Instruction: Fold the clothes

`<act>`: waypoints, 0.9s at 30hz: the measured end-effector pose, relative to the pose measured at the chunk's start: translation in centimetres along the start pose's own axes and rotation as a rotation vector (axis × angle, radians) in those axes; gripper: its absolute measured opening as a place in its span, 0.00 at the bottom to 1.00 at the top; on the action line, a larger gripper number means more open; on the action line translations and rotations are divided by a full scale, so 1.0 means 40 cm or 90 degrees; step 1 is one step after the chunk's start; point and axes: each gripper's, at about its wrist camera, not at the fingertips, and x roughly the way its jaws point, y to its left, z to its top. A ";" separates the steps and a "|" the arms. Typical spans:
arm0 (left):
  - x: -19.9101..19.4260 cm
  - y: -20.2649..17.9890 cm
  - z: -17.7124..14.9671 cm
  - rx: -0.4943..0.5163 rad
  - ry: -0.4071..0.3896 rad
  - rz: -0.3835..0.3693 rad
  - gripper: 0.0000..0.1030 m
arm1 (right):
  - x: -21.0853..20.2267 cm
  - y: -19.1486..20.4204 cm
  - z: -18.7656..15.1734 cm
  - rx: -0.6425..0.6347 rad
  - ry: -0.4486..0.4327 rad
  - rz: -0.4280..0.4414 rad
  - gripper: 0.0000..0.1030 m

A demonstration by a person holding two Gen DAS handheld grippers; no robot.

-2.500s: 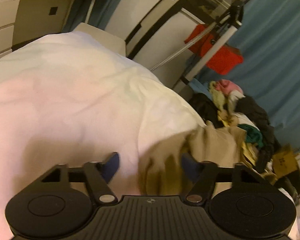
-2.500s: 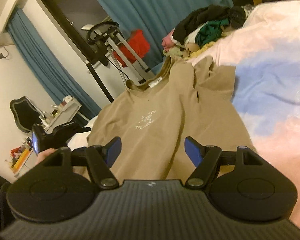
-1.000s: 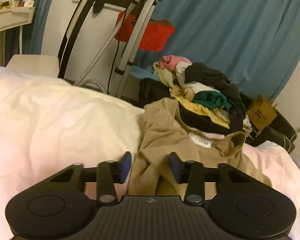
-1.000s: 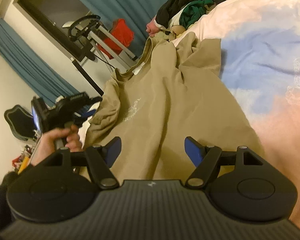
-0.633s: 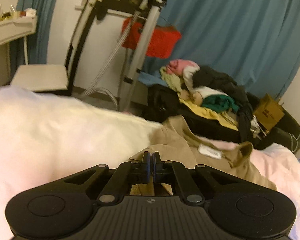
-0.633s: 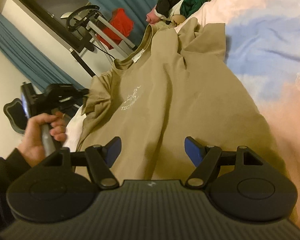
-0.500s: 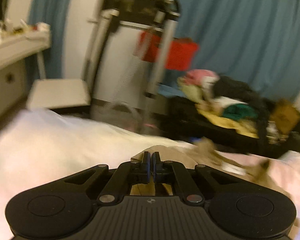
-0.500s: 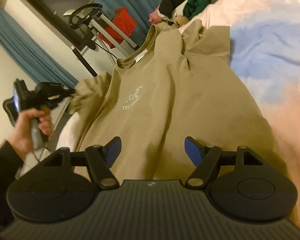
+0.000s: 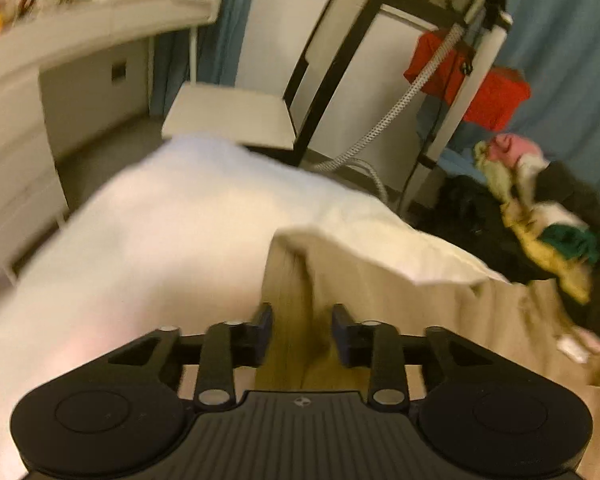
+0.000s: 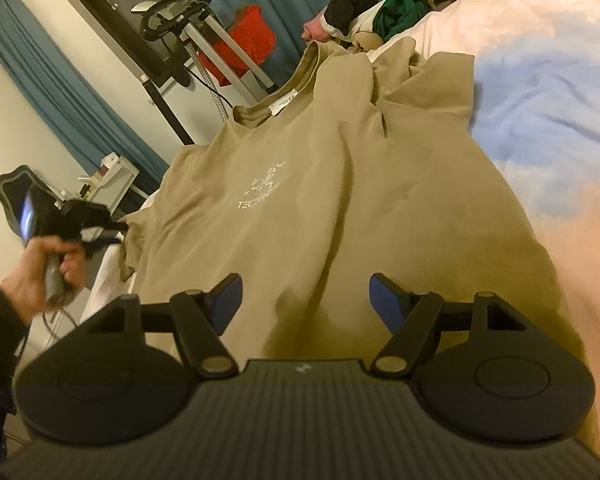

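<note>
A tan T-shirt with a white chest print lies face up on the bed, collar towards the far end. My right gripper hovers open over its lower body, nothing between the fingers. In the left wrist view the shirt's sleeve stretches out over the white cover. My left gripper stands open, and the sleeve cloth lies loose between its blue fingers. At the left of the right wrist view, a hand holds that left gripper beside the sleeve's end.
The bed cover is pink and blue on the right and white on the left. A pile of mixed clothes lies past the bed's far end. An exercise machine with a red cloth and a white desk stand beyond.
My left gripper, shut on the sleeve half a second ago, has drawn it outward to the left and opened. The sleeve now lies spread. My right gripper has barely moved.
</note>
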 end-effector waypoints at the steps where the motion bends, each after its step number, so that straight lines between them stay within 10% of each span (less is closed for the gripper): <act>1: -0.022 0.023 -0.019 -0.022 0.006 -0.019 0.46 | 0.002 0.001 -0.001 0.001 0.002 0.000 0.71; 8: -0.077 0.100 -0.176 -0.159 0.107 -0.121 0.53 | -0.008 0.011 -0.011 0.005 0.011 0.016 0.71; 12: -0.064 0.105 -0.206 -0.201 0.062 -0.124 0.50 | -0.018 0.020 -0.019 -0.001 0.011 0.015 0.71; 16: -0.048 0.085 -0.201 -0.224 0.067 -0.158 0.13 | -0.019 0.023 -0.020 -0.006 0.011 0.015 0.71; 22: -0.123 0.047 -0.142 -0.044 -0.044 -0.008 0.07 | -0.013 0.019 -0.013 -0.011 0.005 0.005 0.71; 27: -0.113 0.051 -0.160 -0.038 0.010 -0.009 0.11 | -0.033 0.009 0.000 -0.015 -0.003 0.001 0.71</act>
